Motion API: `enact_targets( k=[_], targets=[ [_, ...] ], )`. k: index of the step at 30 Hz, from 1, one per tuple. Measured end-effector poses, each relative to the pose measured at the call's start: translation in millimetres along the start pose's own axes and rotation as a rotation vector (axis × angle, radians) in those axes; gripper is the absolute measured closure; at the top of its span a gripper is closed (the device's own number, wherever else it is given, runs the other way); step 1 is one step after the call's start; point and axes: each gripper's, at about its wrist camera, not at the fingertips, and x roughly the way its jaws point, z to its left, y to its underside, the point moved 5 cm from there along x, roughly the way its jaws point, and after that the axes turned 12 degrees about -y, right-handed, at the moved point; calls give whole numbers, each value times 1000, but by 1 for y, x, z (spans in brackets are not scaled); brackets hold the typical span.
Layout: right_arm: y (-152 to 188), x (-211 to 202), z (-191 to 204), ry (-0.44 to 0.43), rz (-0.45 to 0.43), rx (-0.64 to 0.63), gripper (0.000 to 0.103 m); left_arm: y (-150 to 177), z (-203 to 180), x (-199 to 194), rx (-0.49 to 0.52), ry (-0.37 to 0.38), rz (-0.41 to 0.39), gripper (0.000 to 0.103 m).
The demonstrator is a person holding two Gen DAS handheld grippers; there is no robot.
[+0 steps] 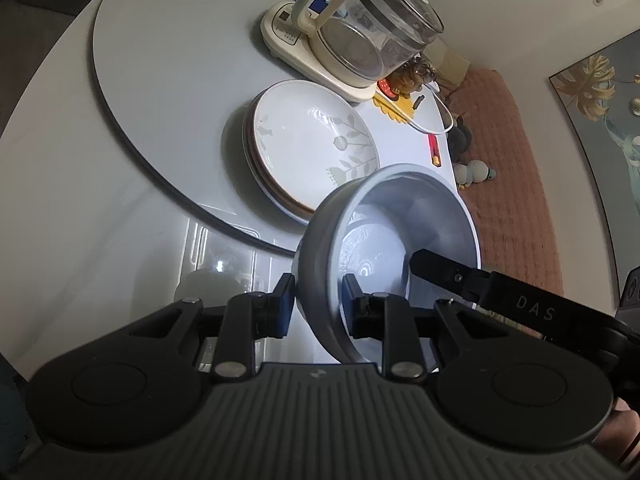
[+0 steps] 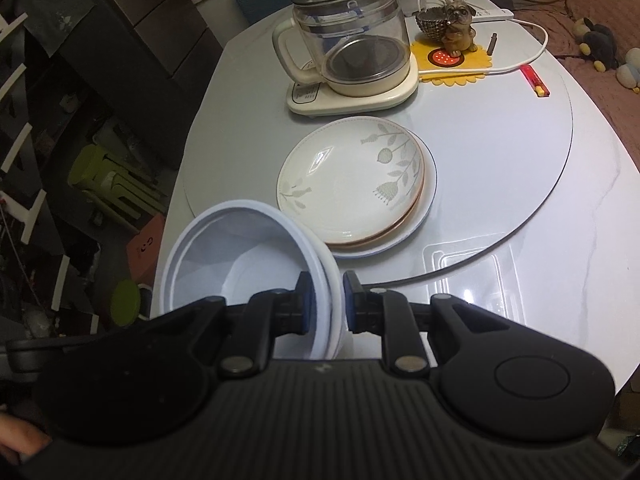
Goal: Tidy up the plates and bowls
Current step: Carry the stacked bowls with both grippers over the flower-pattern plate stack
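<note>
A white bowl (image 1: 400,216), with what looks like a second one nested in it, hangs tilted over the table's near edge. My left gripper (image 1: 316,300) is shut on its left rim. In the right wrist view my right gripper (image 2: 326,300) is shut on the right rim of the white bowl (image 2: 240,248), where two rims show together. The right gripper's black finger (image 1: 440,276) reaches over the bowl's near right rim in the left wrist view. Just beyond the bowl, a stack of plates (image 1: 312,140) (image 2: 352,184) topped by a floral one lies on the round turntable (image 2: 500,160).
A glass kettle on a cream base (image 2: 352,52) stands behind the plates. A dog figurine (image 2: 460,28) on a yellow mat, a white cable and a red pen (image 2: 534,80) lie at the far right. A clear plastic tray (image 2: 472,276) sits near the front edge.
</note>
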Motion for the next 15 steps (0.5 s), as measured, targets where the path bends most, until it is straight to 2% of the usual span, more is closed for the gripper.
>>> enact_targets(
  k=[7,15],
  targets=[
    [-42,30,-19,-4,39,-46,84,-37,-16,37,-35,-32,-13,74],
    [-76,67,-44,-19,93,-100,84,-71,-27,86,-65,-73,33,74]
  ],
)
